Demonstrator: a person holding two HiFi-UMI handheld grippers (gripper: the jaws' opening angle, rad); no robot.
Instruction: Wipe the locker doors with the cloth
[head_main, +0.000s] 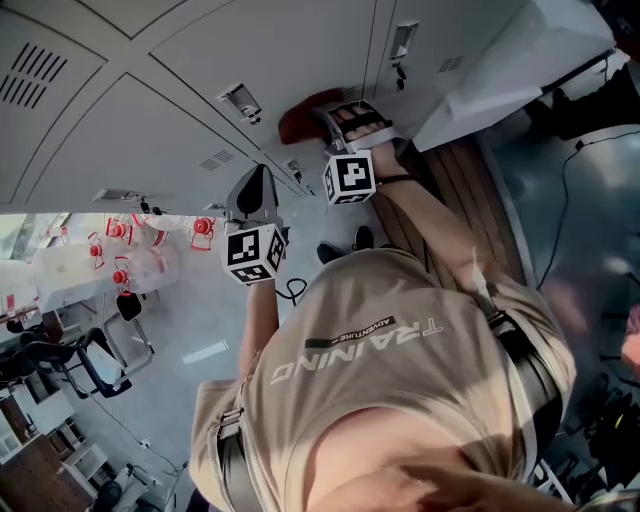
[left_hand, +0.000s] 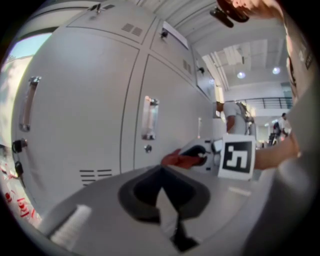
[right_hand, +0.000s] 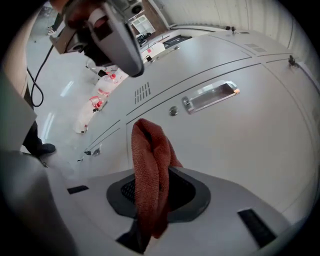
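Note:
Grey locker doors (head_main: 150, 120) fill the upper head view. My right gripper (head_main: 335, 118) is shut on a red cloth (head_main: 303, 116) and holds it against a door beside a recessed handle (head_main: 240, 101). In the right gripper view the cloth (right_hand: 150, 170) hangs folded from the shut jaws (right_hand: 149, 192), close to a door with a metal handle (right_hand: 210, 95). My left gripper (head_main: 256, 190) hovers lower left of it, shut and holding nothing. In the left gripper view its dark jaws (left_hand: 160, 172) point at a door (left_hand: 85, 110); the cloth (left_hand: 176, 159) shows beyond.
Water jugs with red caps (head_main: 135, 255) stand on the floor at the left, near an office chair (head_main: 90, 360). A wooden bench (head_main: 460, 190) runs along the lockers at the right. A black cable (head_main: 565, 200) lies on the floor. Keys hang in a lock (left_hand: 17, 150).

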